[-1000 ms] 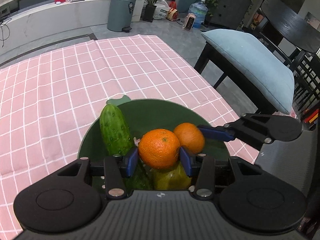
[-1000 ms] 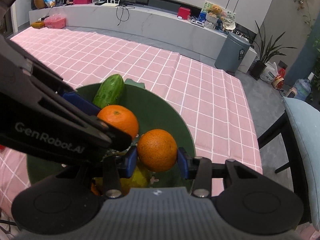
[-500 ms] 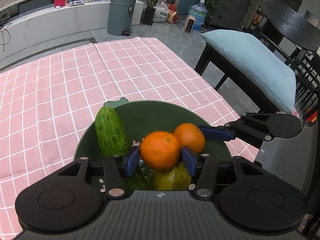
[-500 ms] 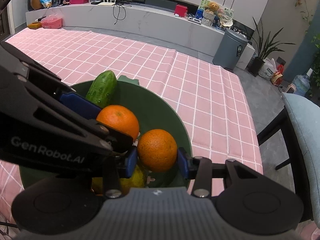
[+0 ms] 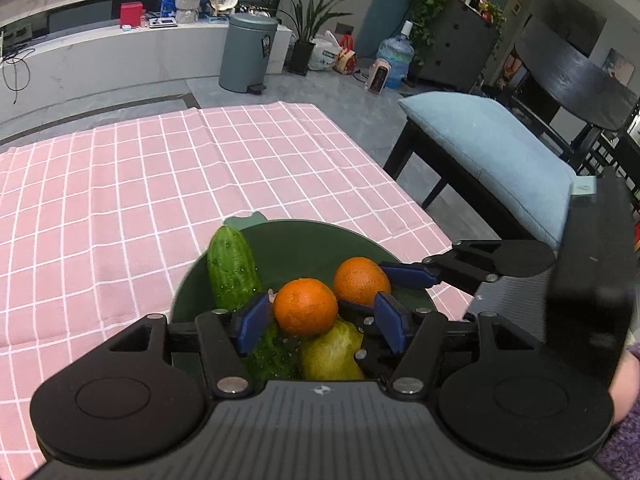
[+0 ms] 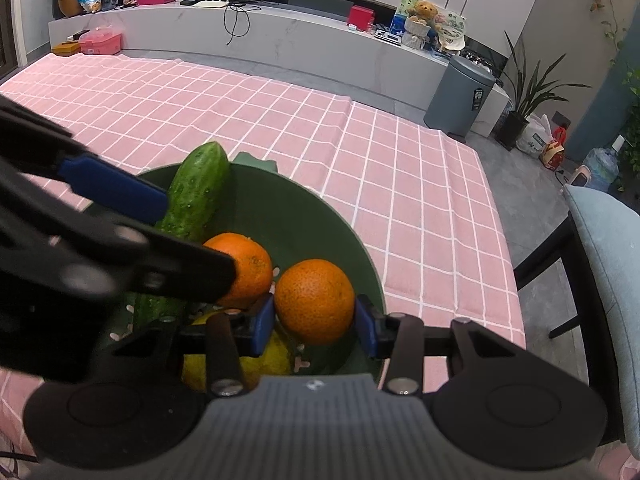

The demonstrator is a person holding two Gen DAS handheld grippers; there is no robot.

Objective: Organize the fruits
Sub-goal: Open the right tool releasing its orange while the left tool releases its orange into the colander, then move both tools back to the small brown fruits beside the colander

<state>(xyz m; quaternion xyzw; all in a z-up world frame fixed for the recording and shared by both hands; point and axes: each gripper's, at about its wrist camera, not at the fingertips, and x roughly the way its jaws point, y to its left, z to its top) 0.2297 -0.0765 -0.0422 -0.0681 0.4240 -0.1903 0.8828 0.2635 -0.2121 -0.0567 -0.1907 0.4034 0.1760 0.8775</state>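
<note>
Two pairs of tongs met over one green bowl [image 5: 308,246] at the lower centre of both views. The bowl sat on a pink checked tablecloth [image 5: 120,200], close to the cloth's right-hand edge. Past that edge stood a chair with a blue cushion [image 5: 488,160], so there was little room on the right. To the left and toward the top of the frame the cloth ran on bare, which looked the easier way to pull back.

A cucumber [image 5: 231,268] leaned against the bowl's left wall with its tip over the rim, likely because it was too long to lie flat. A yellow fruit [image 5: 328,350] lay low in the bowl, and both oranges were stacked above it, which I judged a way to keep the round fruit from rolling.

The left tongs [image 5: 320,324] stood spread around the left orange [image 5: 306,307]. A clear gap showed at the right pad, and the orange seemed to rest on the yellow fruit. The right tongs [image 6: 315,326] were clenched on the right orange [image 6: 315,301], pads against both its sides, just above the bowl's right half. That orange sat beside the left one, nearly touching, so its drop needed care near the rim.
</note>
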